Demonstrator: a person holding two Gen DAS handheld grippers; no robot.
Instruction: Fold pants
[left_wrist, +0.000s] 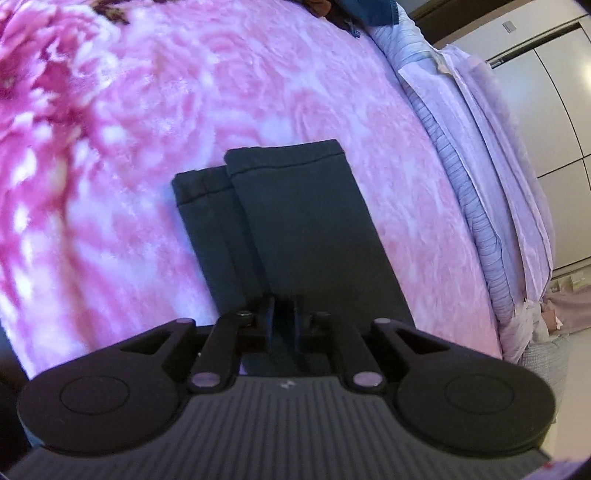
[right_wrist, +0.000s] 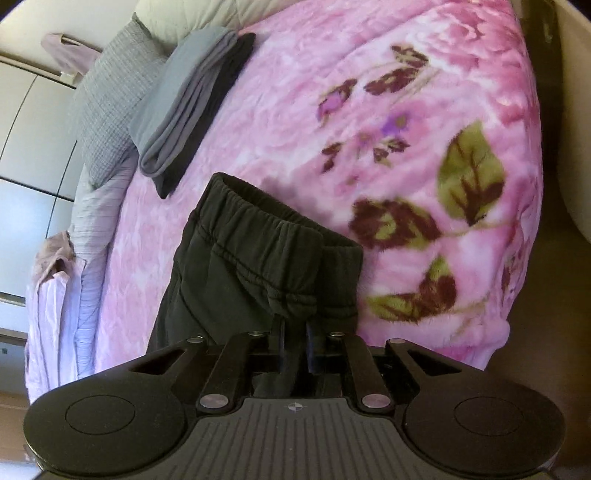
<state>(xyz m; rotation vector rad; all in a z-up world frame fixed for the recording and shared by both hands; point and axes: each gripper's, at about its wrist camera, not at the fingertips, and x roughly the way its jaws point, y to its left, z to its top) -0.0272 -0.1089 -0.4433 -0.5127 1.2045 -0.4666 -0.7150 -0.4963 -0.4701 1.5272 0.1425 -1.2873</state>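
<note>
Both tongs pinch the black pants (left_wrist: 295, 229) lying on the pink bed (left_wrist: 258, 92): left tongs (left_wrist: 284, 314) near the leg hems, right tongs (right_wrist: 295, 332) at the waistband; next, carry one end over the other.

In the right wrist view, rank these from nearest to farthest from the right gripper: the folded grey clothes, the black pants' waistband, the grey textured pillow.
1. Black pants' waistband, straight ahead of the right gripper.
2. Folded grey clothes, farther up, to the left.
3. Grey textured pillow, beyond them at the bed's left edge.
</note>
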